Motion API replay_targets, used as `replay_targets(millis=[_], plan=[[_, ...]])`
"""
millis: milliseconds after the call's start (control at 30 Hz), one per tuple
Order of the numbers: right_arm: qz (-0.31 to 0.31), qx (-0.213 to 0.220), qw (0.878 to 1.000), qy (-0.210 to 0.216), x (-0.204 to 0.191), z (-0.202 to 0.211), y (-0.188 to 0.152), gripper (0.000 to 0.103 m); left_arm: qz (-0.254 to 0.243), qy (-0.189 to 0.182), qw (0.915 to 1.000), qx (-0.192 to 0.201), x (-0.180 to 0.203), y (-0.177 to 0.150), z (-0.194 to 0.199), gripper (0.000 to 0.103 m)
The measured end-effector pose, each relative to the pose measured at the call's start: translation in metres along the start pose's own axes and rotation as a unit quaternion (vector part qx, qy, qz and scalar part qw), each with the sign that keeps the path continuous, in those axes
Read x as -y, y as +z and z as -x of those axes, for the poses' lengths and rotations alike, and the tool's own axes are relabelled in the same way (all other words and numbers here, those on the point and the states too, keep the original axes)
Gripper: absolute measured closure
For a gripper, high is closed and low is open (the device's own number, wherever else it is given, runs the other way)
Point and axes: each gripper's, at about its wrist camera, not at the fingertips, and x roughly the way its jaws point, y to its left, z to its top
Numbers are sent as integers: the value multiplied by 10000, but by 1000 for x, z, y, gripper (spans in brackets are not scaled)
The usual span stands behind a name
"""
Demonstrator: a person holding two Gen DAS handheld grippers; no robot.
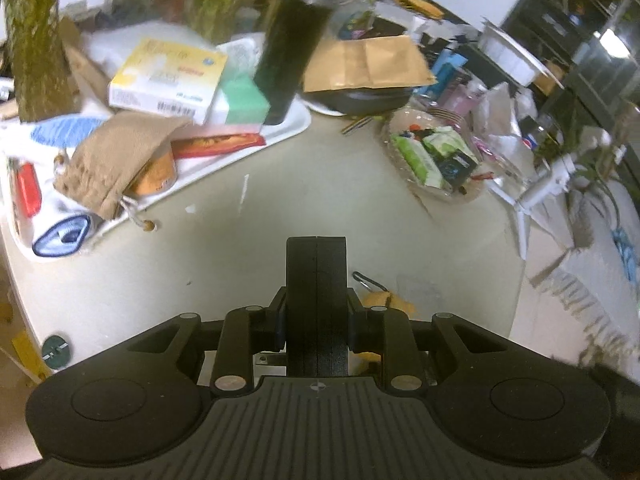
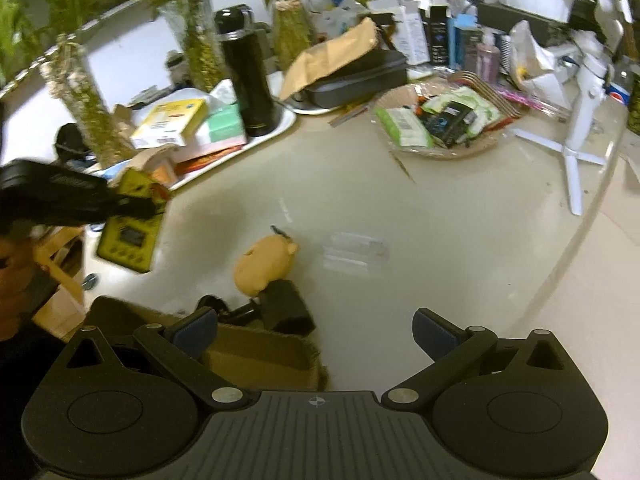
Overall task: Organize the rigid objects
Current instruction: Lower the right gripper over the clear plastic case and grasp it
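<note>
Above table (image 2: pixel 360 200), left tool (image 2: pixel 154 204) grips yellow device (image 2: pixel 130 236).

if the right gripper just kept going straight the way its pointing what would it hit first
Probably just the bare table top. The right gripper is open with nothing between its fingers; the orange plush toy sits left of that line and the clear case near it, though depth is unclear.

A yellow-green handheld device (image 2: pixel 130 224) with a dark screen and a row of buttons is held tilted above the table's edge. Edge-on, it is seen as a black slab (image 1: pixel 316 300).
</note>
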Motion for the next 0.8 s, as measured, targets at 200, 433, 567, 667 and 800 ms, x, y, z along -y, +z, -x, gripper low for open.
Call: replay_targets(millis=[200, 433, 567, 667, 800], plan=[[-187, -65, 9996, -176, -2, -17, 16, 0, -337, -44, 9993, 153, 9, -10, 17, 77], [-492, -205, 9979, -357, 1, -51, 35, 0, -620, -173, 9978, 169, 9, -25, 30, 77], [-641, -289, 9965, -455, 6, -70, 48, 0, -822, -272, 9960, 206, 13, -30, 35, 77], [-694, -357, 9957, -494, 8, -84, 59, 0, -876, -348, 9953, 209, 15, -31, 39, 77], [-776, -537, 9939, -565, 12, -104, 70, 1, -982, -363, 9941, 297, 18, -35, 47, 77]])
